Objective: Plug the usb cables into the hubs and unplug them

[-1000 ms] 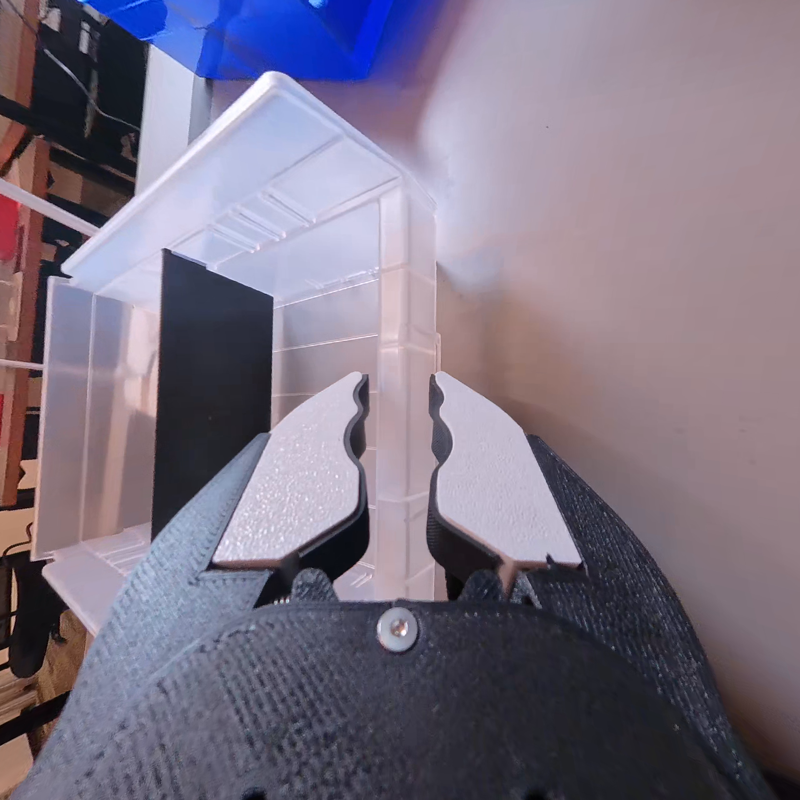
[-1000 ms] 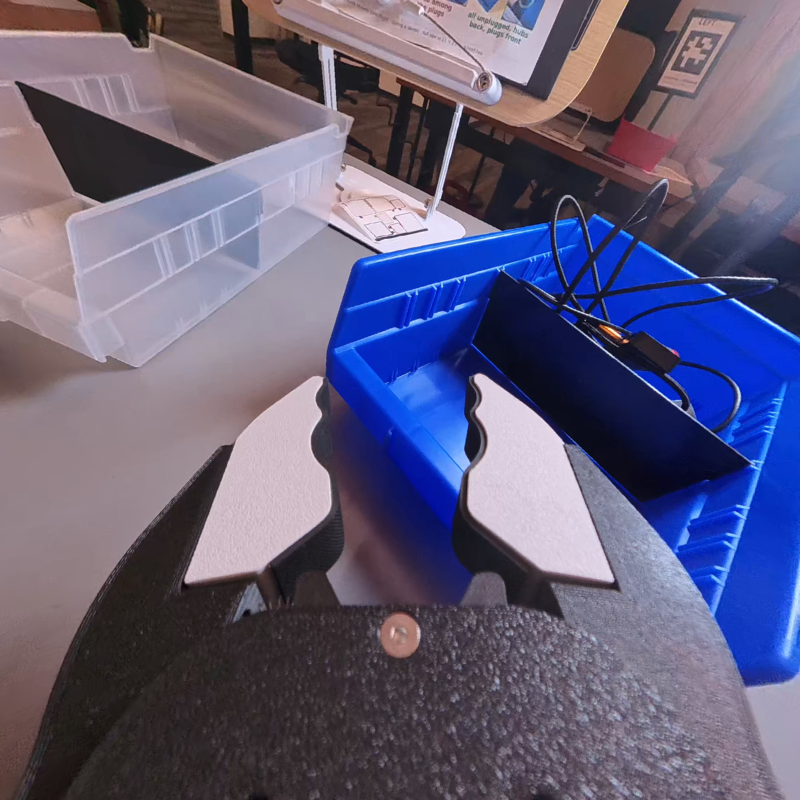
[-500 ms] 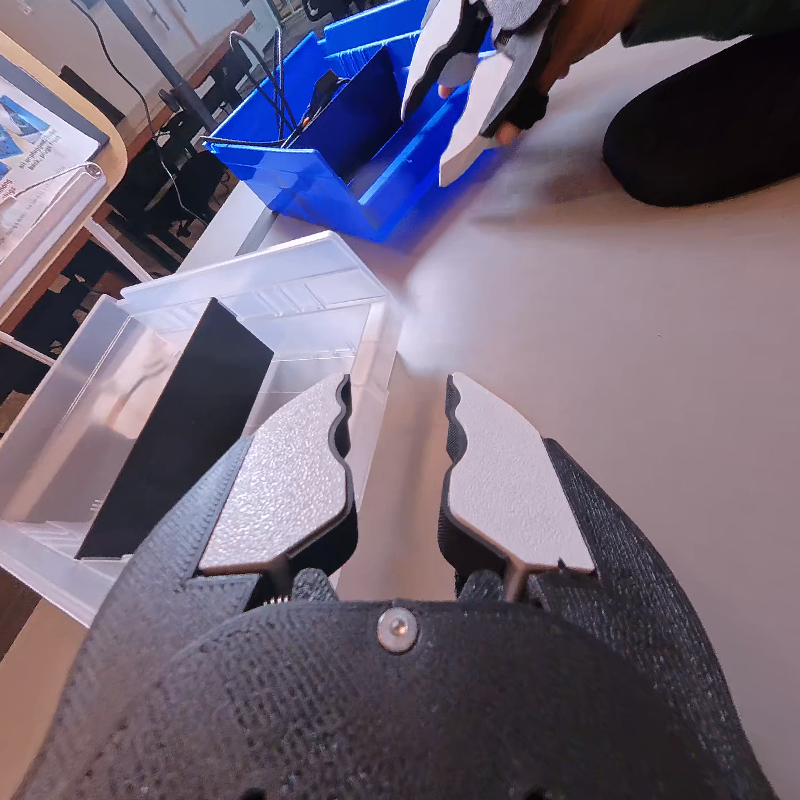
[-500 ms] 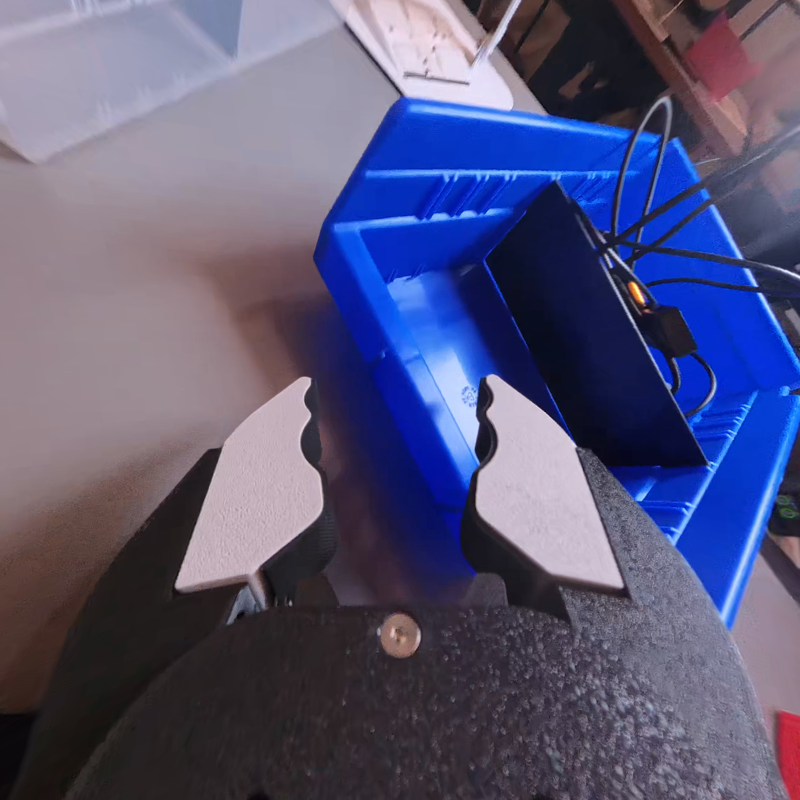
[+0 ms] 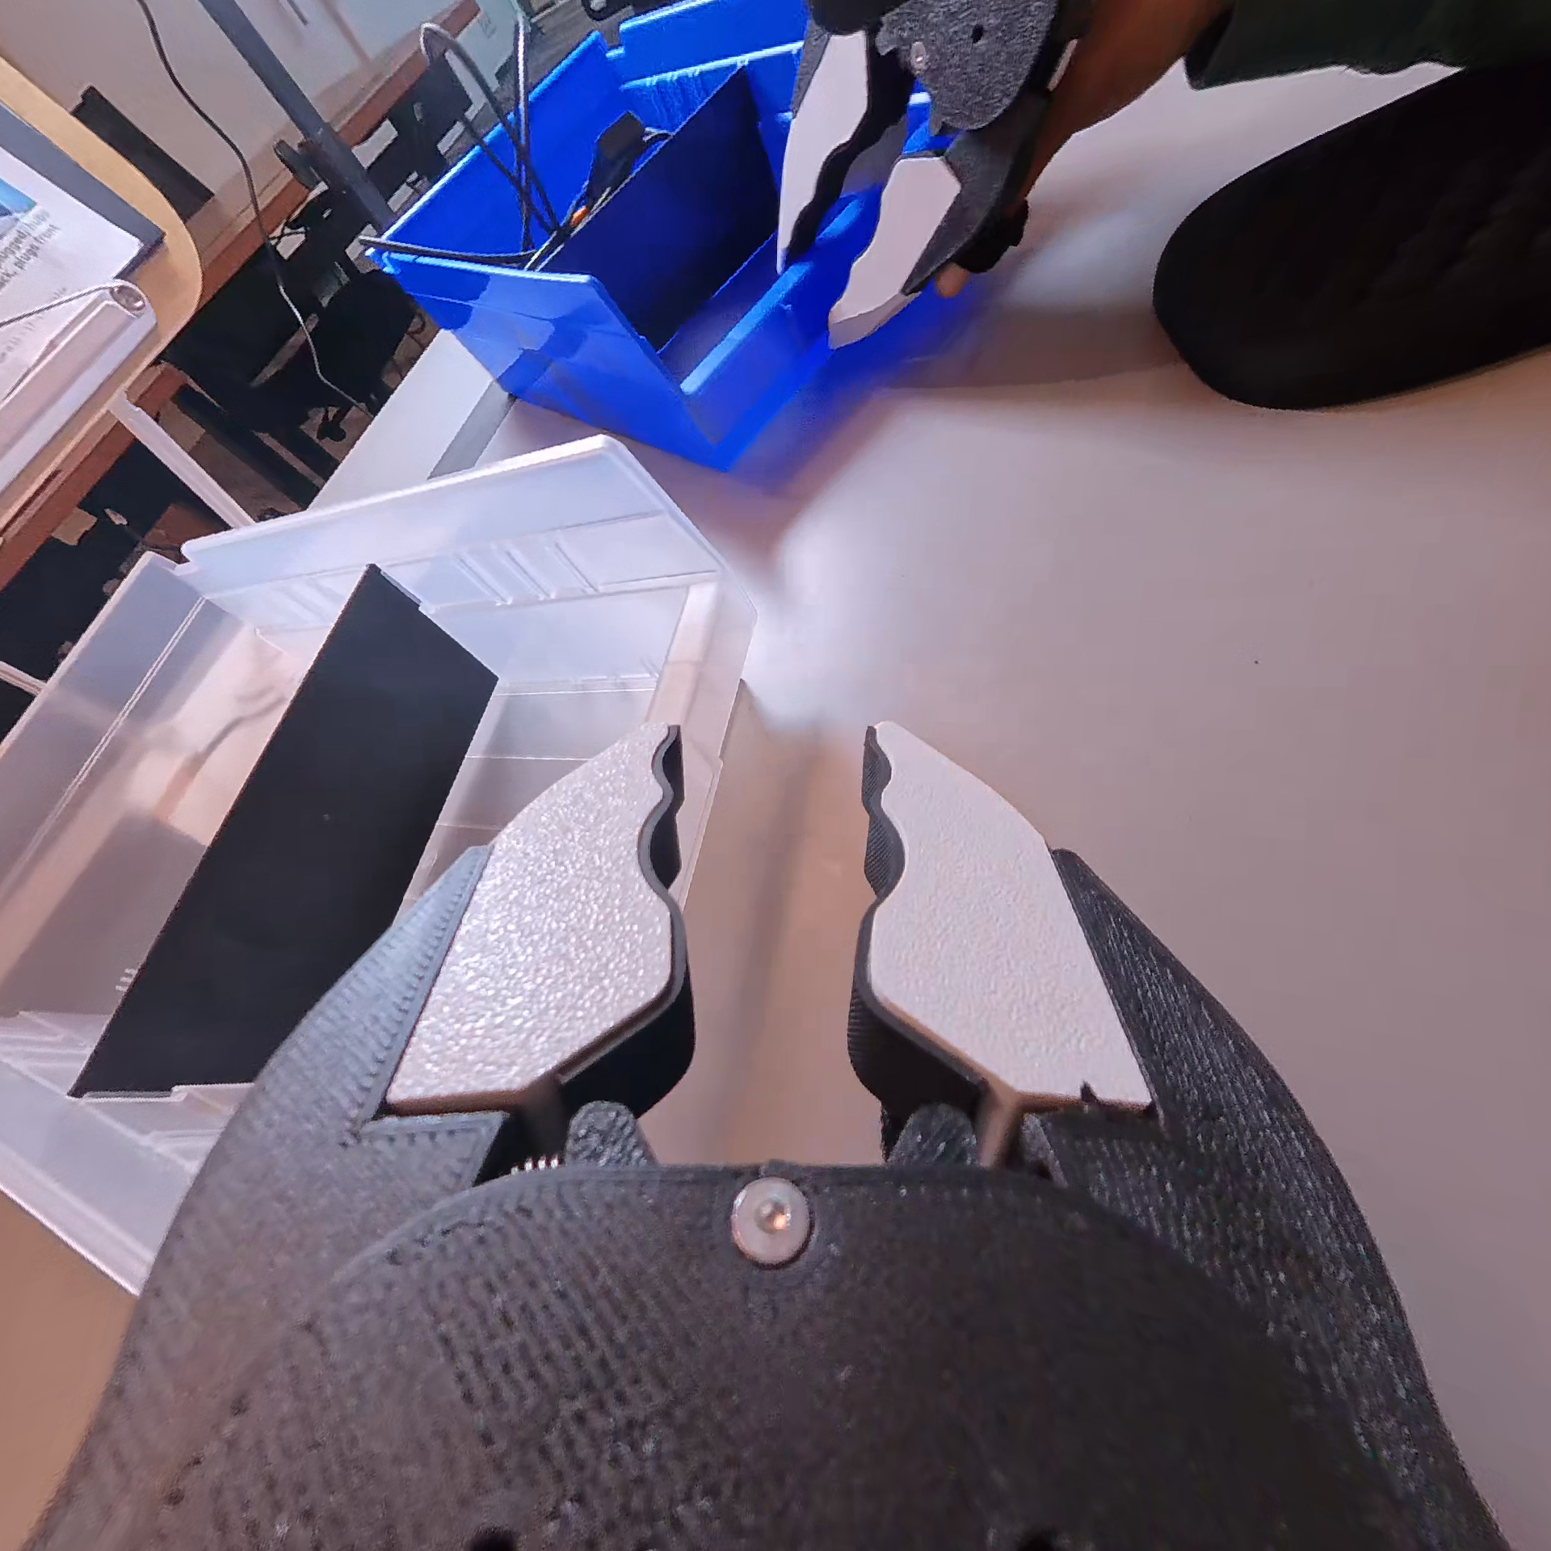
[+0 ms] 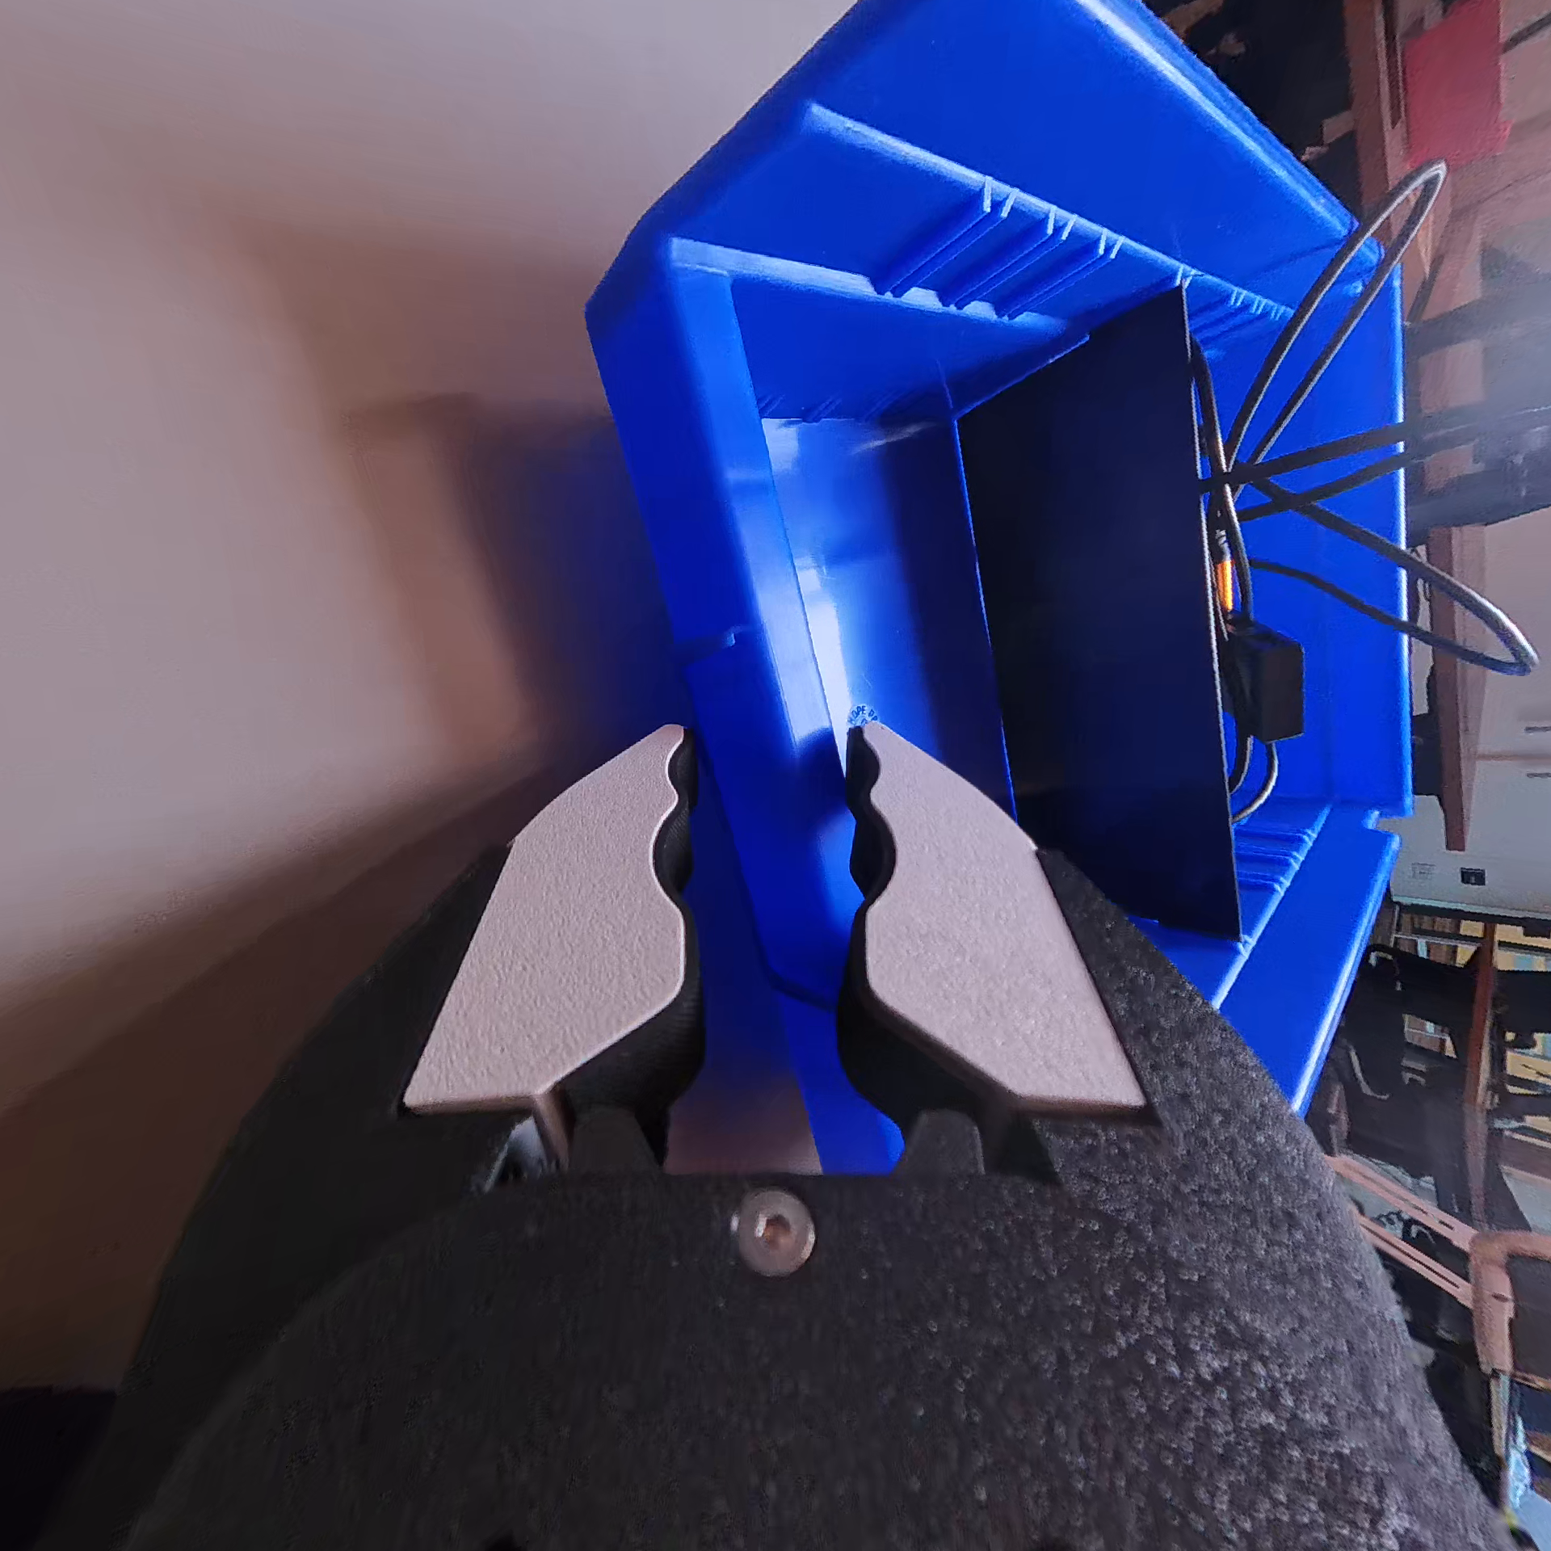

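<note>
While our right gripper [image 6: 768, 738] straddles the near wall of the blue plastic bin [image 6: 1049, 168], its two pale fingers stand apart on either side of that wall, one outside and one inside, and we cannot tell whether either pad touches the plastic. Just past the fingertips, inside the blue plastic bin, a dark flat divider panel [image 6: 1099, 587] stands on edge and splits it into two compartments. Behind that panel, in the far compartment, lie the thin black usb cables [image 6: 1309, 503], looping above the bin's rim, together with a small black hub [image 6: 1263, 684] and an orange-tipped plug [image 6: 1225, 579] beside it. Our left gripper [image 5: 772, 743] hovers with its jaws spread and empty above the grey tabletop [image 5: 1175, 671], well apart from the blue plastic bin. At its left sits a clear plastic bin [image 5: 470, 512] with its own black divider panel [image 5: 294, 856]. A dark sleeve [image 5: 1376, 218] rests on the tabletop beside the blue bin.
</note>
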`<state>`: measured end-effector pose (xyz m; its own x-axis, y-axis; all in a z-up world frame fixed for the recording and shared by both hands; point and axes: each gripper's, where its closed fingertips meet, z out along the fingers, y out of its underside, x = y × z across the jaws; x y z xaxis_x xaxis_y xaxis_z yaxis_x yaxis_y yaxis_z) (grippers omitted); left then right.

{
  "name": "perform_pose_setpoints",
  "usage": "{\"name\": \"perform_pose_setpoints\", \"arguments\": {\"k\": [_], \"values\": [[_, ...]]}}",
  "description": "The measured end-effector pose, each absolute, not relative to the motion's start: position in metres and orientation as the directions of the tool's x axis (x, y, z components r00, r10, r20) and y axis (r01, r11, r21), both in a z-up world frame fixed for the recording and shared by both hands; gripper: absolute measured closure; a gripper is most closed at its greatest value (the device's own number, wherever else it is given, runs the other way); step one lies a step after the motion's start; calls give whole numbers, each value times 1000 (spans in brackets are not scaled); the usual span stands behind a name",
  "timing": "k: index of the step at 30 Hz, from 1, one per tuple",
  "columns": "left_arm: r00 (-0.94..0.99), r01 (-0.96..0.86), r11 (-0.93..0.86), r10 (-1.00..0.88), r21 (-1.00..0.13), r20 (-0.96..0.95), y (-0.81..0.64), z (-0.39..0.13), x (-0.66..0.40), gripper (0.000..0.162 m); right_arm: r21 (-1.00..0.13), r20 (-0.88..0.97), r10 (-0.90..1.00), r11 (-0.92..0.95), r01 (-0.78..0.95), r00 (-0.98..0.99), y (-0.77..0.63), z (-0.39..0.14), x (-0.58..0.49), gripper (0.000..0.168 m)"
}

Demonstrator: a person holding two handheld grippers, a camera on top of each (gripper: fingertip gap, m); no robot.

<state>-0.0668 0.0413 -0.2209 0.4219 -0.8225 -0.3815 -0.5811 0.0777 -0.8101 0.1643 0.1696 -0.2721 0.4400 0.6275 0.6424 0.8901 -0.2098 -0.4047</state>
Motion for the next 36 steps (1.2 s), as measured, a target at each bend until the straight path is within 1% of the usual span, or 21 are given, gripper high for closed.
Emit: {"name": "perform_pose_setpoints", "arguments": {"k": [8, 12, 13, 16, 18, 20, 22, 24, 25, 27, 28, 30, 31, 32, 33, 34, 36], "values": [[561, -584, -80, -759, -808, -330, 61, -229, -76, 122, -409, 618, 691, -124, 904, 375, 124, -271, 131, 136], [602, -583, -117, -726, -804, -332, 66, -231, -78, 123, -450, 574, 730, -97, 888, 371, 93, -270, 113, 137], [609, -581, -121, -721, -805, -331, 67, -231, -78, 123, -481, 560, 734, -90, 872, 385, 86, -266, 108, 137], [618, -578, -122, -712, -807, -335, 67, -230, -79, 123, -628, 474, 749, -82, 774, 464, 62, -244, 98, 133], [620, -577, -124, -709, -807, -335, 67, -230, -78, 123, -732, 438, 704, -82, 677, 559, 53, -218, 105, 125], [624, -577, -126, -706, -807, -336, 67, -230, -78, 123, -827, 391, 616, -91, 554, 684, 50, -189, 126, 115], [624, -576, -127, -706, -807, -335, 67, -230, -77, 123, -898, 329, 481, -106, 427, 812, 52, -167, 161, 108], [625, -575, -126, -705, -809, -334, 68, -230, -74, 123, -938, 254, 344, -138, 317, 904, 55, -160, 201, 105], [626, -574, -126, -705, -809, -334, 68, -229, -71, 123, -949, 203, 305, -174, 264, 930, 58, -165, 215, 103], [628, -573, -125, -702, -810, -336, 69, -228, -65, 122, -953, 89, 286, -254, 165, 954, 63, -182, 226, 95], [631, -571, -127, -700, -811, -334, 71, -228, -62, 122, -949, 52, 292, -283, 138, 955, 67, -192, 225, 94], [637, -559, -134, -701, -818, -321, 73, -227, -52, 121, -925, 38, 304, -349, 149, 952, 76, -213, 220, 99], [642, -549, -139, -702, -824, -308, 74, -227, -46, 120, -912, 49, 306, -374, 167, 951, 81, -221, 219, 104], [647, -534, -145, -704, -833, -292, 75, -227, -39, 119, -903, 59, 315, -388, 185, 947, 84, -228, 219, 118], [655, -514, -155, -707, -844, -269, 76, -228, -32, 118, -898, 55, 314, -400, 184, 948, 87, -232, 220, 129], [662, -490, -171, -711, -855, -238, 77, -228, -23, 117, -894, 57, 299, -409, 182, 953, 87, -232, 224, 134], [672, -431, -203, -722, -879, -163, 79, -231, -3, 112, -885, 119, 257, -410, 220, 959, 86, -231, 238, 147]]}}
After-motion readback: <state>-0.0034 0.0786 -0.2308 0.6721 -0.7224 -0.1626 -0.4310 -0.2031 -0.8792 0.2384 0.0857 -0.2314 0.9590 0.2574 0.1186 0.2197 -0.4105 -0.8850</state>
